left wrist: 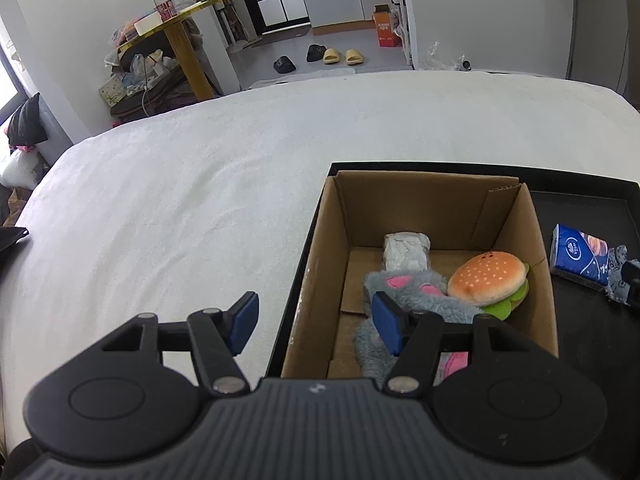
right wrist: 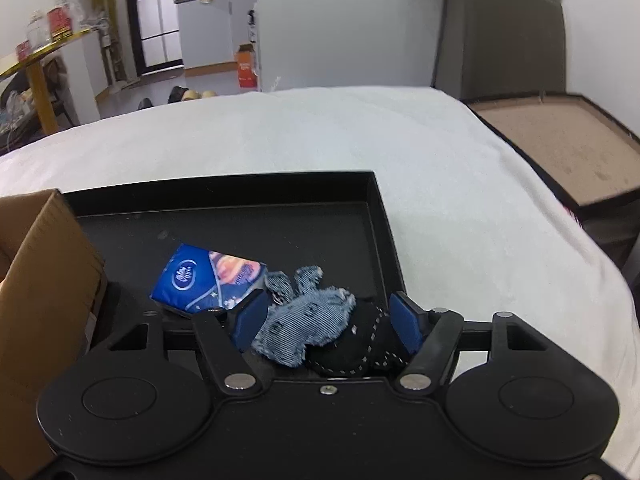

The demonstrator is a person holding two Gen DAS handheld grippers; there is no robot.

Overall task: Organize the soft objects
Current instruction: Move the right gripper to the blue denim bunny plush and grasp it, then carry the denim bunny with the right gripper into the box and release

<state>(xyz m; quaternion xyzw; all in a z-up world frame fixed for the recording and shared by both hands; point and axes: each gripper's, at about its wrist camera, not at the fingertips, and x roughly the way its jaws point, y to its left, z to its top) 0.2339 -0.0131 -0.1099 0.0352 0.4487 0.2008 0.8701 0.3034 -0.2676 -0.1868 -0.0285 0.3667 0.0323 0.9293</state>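
In the left wrist view an open cardboard box (left wrist: 316, 280) stands in a black tray (left wrist: 580, 328). It holds a burger plush (left wrist: 488, 276), a grey plush with pink ears (left wrist: 424, 300) and a white wrapped bundle (left wrist: 406, 250). My left gripper (left wrist: 316, 326) is open and empty, straddling the box's left wall. In the right wrist view a denim soft toy (right wrist: 308, 320) with a black stitched part (right wrist: 360, 344) lies in the tray (right wrist: 376, 240). My right gripper (right wrist: 328, 322) is open around it, pads close to both sides with no squeeze visible. A blue tissue pack (right wrist: 200, 276) lies just beyond.
The tray sits on a white bed cover (left wrist: 160, 220). The box's side (right wrist: 48, 272) stands left of the right gripper. A brown framed board (right wrist: 560, 140) lies off the bed's right edge. A yellow table (left wrist: 188, 40) and slippers (left wrist: 344, 56) are across the floor.
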